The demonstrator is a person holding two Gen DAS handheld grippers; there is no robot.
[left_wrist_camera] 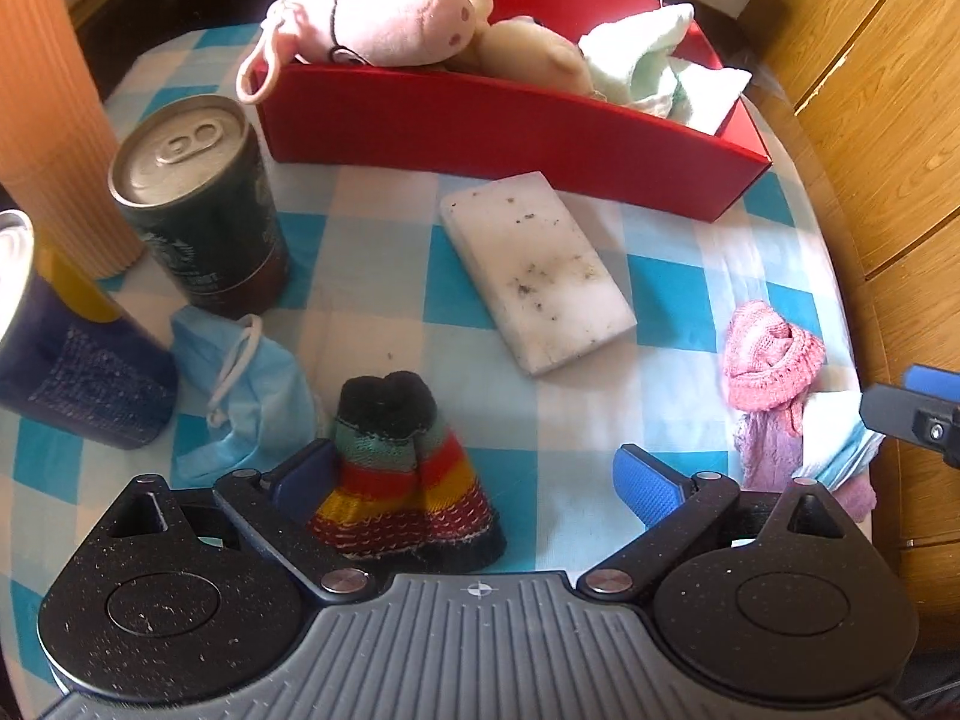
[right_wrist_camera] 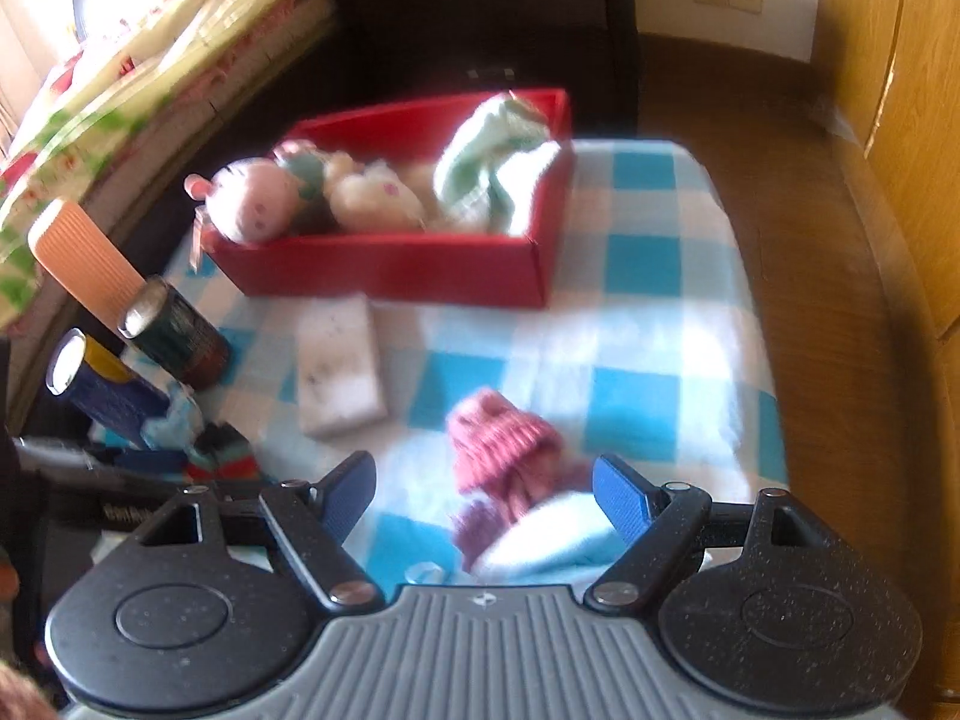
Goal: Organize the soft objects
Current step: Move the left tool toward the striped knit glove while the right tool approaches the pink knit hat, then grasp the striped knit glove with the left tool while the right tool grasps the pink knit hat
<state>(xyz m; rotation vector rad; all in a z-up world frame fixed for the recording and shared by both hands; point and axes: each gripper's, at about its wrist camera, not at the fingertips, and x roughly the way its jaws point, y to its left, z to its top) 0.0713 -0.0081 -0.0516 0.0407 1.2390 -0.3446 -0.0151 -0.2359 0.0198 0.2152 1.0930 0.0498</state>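
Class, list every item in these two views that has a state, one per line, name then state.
left tongs: open, around the striped sock
right tongs: open, over the pink knit piece
striped sock: on the cloth, not gripped
pink knit piece: crumpled on the cloth
red box: open, holding soft toys and towels
green can: upright, sealed
white sponge: flat, soiled
blue mask: crumpled

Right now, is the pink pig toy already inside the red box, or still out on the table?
Inside. The pink pig toy lies in the red box, its head over the left end.
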